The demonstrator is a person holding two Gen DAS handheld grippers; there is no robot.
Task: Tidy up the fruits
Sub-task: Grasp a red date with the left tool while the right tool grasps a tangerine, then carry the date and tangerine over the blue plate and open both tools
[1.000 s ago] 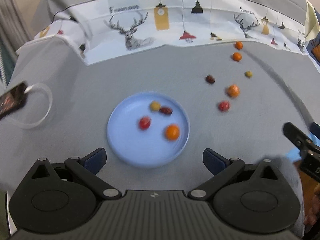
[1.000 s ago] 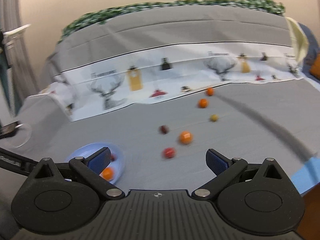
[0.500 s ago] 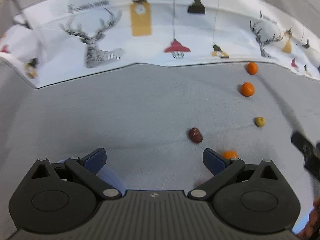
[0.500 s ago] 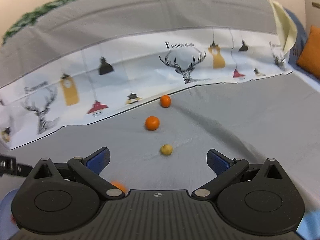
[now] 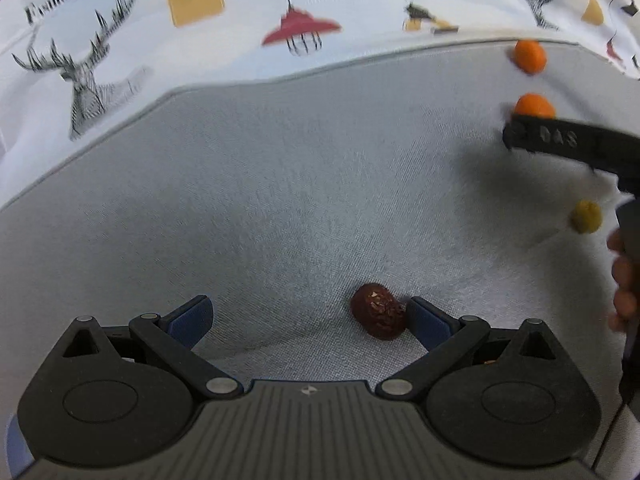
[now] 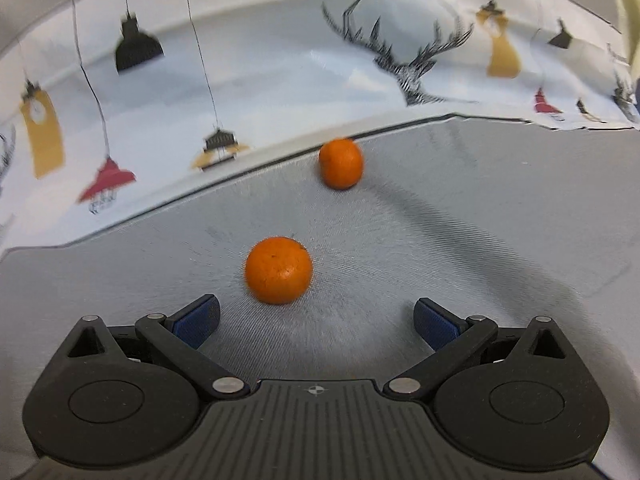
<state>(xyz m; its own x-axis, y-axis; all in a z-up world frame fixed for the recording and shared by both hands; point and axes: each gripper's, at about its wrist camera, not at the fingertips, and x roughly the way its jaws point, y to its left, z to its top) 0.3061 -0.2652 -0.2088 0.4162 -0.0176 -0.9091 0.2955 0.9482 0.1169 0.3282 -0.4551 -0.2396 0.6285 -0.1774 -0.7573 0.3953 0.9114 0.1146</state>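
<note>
A dark red date [image 5: 378,311] lies on the grey cloth, close against the right finger of my open left gripper [image 5: 308,314]. Further right in the left wrist view are two small oranges [image 5: 534,105] [image 5: 529,56] and a yellow-green fruit [image 5: 586,216]. The other gripper's black finger [image 5: 560,142] crosses in front of the nearer orange there. In the right wrist view my right gripper [image 6: 316,316] is open, low over the cloth. An orange [image 6: 279,270] sits just ahead of it, left of centre. A second orange [image 6: 341,163] rests by the cloth's back edge.
A white printed cloth [image 5: 248,12] with deer and lamp pictures rises behind the grey surface. A person's fingers [image 5: 624,280] show at the right edge of the left wrist view. Open grey cloth [image 6: 480,232] stretches to the right of the oranges.
Both grippers have moved forward and lower. The blue plate has left both views. The date now sits by the left gripper's right finger, and the near orange lies just ahead of the right gripper.
</note>
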